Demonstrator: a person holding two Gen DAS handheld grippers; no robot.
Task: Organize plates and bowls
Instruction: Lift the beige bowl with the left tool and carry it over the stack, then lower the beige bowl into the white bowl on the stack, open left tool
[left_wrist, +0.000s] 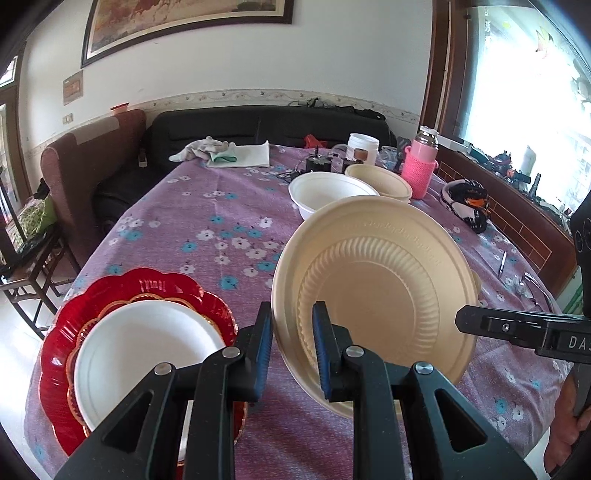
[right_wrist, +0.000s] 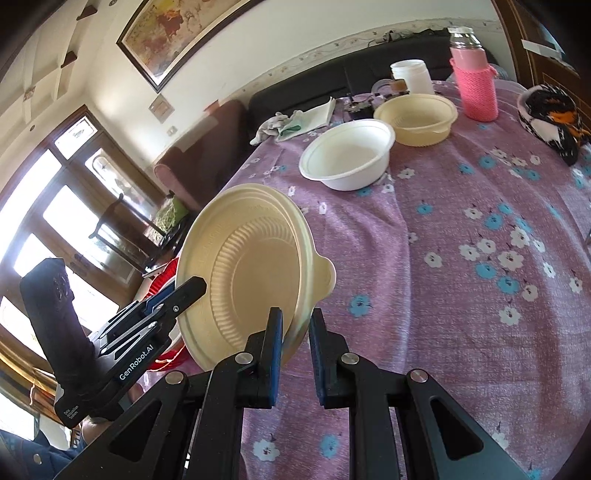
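Fingers of left gripper (left_wrist: 291, 347) & right gripper (right_wrist: 295, 354) clamp tilted beige plate (left_wrist: 373, 291); "GenRobot.AI" on left housing

A lived-in home: black leather sofa (left_wrist: 266, 125), framed painting (left_wrist: 184, 26), and purple flowered tablecloth (left_wrist: 207, 221) over the dining table.

Both grippers are matte black with blue ribbed pads and silver pivot screws. The left gripper (right_wrist: 184, 295) carries white "GenRobot.AI" lettering on its side, just below its blue pads. The right gripper (left_wrist: 461, 319) shows white letters "DA".
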